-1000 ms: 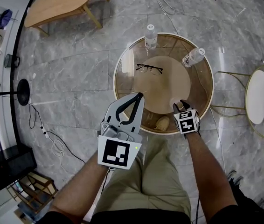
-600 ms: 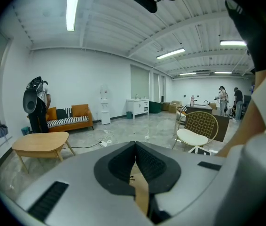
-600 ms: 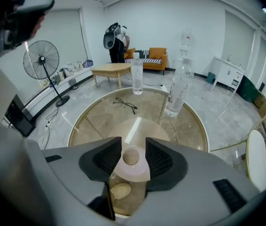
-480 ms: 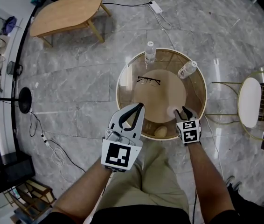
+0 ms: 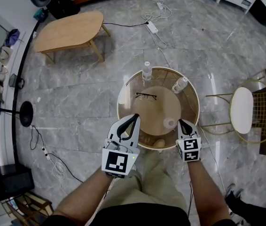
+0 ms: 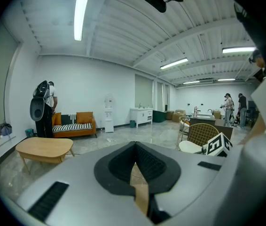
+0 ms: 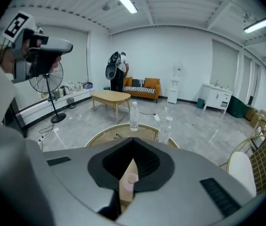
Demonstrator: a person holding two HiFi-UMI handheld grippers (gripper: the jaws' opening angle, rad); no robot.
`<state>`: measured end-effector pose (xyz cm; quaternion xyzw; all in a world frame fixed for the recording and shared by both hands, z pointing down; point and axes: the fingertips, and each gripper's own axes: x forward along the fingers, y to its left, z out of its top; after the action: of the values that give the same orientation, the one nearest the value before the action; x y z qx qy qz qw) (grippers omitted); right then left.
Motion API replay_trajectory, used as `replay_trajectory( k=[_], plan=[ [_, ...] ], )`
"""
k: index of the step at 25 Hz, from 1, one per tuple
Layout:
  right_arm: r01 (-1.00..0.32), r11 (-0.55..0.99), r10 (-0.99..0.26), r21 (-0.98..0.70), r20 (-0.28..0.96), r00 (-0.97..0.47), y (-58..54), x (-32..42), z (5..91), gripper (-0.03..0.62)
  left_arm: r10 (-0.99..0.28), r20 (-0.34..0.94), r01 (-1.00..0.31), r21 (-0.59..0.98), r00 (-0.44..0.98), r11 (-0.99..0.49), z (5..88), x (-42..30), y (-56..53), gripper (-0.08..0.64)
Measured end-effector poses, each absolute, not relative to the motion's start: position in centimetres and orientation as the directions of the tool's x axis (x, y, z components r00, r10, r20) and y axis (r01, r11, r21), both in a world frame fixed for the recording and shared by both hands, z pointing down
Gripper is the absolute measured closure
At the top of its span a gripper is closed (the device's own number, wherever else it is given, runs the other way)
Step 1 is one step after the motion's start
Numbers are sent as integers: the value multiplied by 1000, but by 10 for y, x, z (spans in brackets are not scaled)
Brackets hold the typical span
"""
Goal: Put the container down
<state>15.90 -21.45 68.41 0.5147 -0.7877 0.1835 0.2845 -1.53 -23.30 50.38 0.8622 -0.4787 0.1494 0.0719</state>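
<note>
The container (image 5: 169, 123) stood on the round glass-topped table (image 5: 119, 103), towards the near edge and on the person's right side. It was a small, squat thing, pale whitish-pink with a rounded top; from the right gripper view it showed only as a little pink knob (image 7: 131, 179) glimpsed through the gap behind the jaws. The right gripper (image 5: 180, 123) sat just beside it, apart from it, and its jaws were closing right down to a point with nothing caught between them (image 7: 133, 141). The left gripper (image 5: 136, 117) hung over the near rim of the table on the other side, its jaws drawn together at the tips and likewise empty (image 6: 135, 145). Further across the table lay a pair of eyeglasses (image 5: 145, 96), and at the far edge stood two clear plastic bottles, one (image 5: 146, 71) towards the left and one (image 5: 179, 84) towards the right. A gold wire chair with a white seat (image 5: 241, 110) stood on the marble floor off to the right.
</note>
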Motion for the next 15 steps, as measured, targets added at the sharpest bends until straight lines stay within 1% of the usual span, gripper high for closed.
replay_trajectory(
  k=[3, 6, 11, 15],
  plan=[
    [-923, 386, -730, -8, 609, -311, -215, 161, 654, 577, -798, 346, -835, -68, 494, -546, 494, -14, -229, 546],
    [-932, 362, -760, -19, 573, -307, -214, 163, 622, 577, -800, 330, -826, -94, 501, -556, 479, -16, -227, 546],
    [-929, 368, -780, -38, 531, -331, -208, 157, 583, 577, -810, 316, -847, -36, 493, -530, 463, -23, -227, 546],
    [-929, 366, -795, -47, 504, -338, -199, 147, 551, 578, -816, 298, -851, -19, 496, -524, 448, -31, -224, 546]
  ],
)
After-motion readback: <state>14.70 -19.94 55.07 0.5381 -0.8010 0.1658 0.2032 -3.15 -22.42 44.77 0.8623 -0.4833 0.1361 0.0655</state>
